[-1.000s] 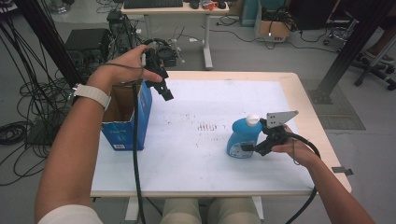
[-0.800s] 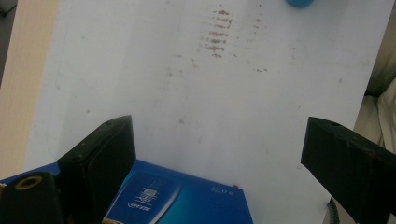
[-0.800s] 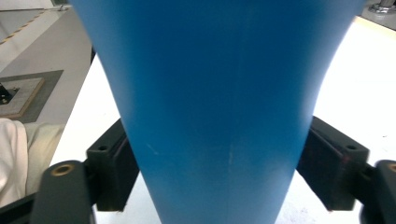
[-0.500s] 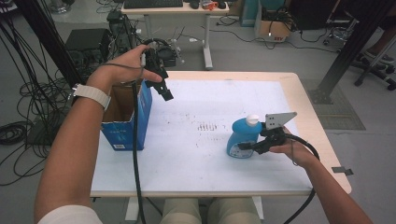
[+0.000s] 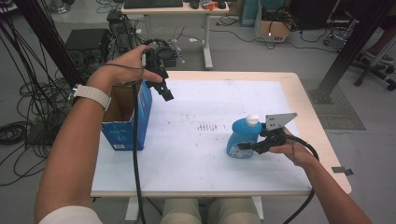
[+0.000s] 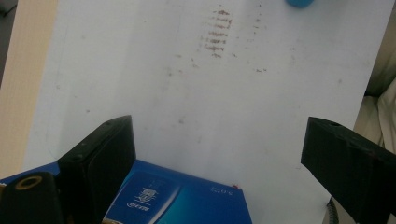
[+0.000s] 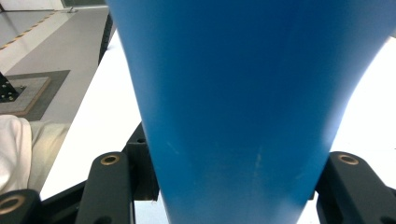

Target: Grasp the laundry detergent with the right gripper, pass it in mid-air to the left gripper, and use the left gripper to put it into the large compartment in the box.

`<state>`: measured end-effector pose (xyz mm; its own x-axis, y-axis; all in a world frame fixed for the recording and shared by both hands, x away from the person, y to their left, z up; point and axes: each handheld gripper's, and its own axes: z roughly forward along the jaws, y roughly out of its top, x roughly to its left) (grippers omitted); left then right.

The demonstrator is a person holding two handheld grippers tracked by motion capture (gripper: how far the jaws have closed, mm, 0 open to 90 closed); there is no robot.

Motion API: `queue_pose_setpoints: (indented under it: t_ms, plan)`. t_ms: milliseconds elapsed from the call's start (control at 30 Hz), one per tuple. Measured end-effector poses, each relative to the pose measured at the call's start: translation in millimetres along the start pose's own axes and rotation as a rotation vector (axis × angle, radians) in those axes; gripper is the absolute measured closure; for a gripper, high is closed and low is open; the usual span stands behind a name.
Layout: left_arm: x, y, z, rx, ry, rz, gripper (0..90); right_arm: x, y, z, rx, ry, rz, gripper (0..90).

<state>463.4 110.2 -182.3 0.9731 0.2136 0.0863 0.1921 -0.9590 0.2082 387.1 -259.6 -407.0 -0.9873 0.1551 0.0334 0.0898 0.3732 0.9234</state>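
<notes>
Not much print here. The blue box (image 6: 177,200) carries a white logo and small white lettering on its side in the left gripper view, too blurred to read. From the high view the same box (image 5: 126,135) shows a white label patch near its bottom edge, also illegible. The blue bottle (image 5: 243,137) shows no readable label.

Glossy smooth blue plastic bottle (image 5: 242,139), printed cardboard box (image 5: 125,122) and a matt white, stained table (image 5: 205,154) top.
</notes>
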Motion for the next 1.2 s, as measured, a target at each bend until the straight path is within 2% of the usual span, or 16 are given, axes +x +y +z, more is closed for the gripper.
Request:
queue_pose_setpoints:
  t_ms: [533, 667, 767, 1100, 1167, 1200]
  plan:
    - [0.5, 0.5, -0.2, 0.0, -0.004, -0.004, 10.3, 0.7, 0.2, -0.6, 0.006, 0.006, -0.004, 43.1]
    - [0.4, 0.4, -0.4, 0.0, -0.006, -0.005, 10.4, 0.9, -0.6, 0.1, -0.015, -0.003, 0.001, 43.0]
    - [0.9, -0.3, -0.3, 0.003, -0.008, -0.009, 10.3, 0.0, 0.0, -0.5, 0.002, 0.008, -0.004, 43.0]
    - [0.4, -0.4, -0.9, 0.0, -0.007, -0.01, 10.3, 0.5, 0.0, -0.8, 0.005, 0.005, -0.004, 42.8]
    - [0.4, -0.3, -1.3, 0.001, -0.007, -0.008, 10.3, 0.1, -0.1, -0.6, 0.002, 0.004, -0.006, 42.8]
    - [0.3, -0.3, -1.2, 0.001, -0.008, -0.01, 10.3, 0.7, -0.8, 0.3, -0.018, -0.003, 0.001, 42.8]
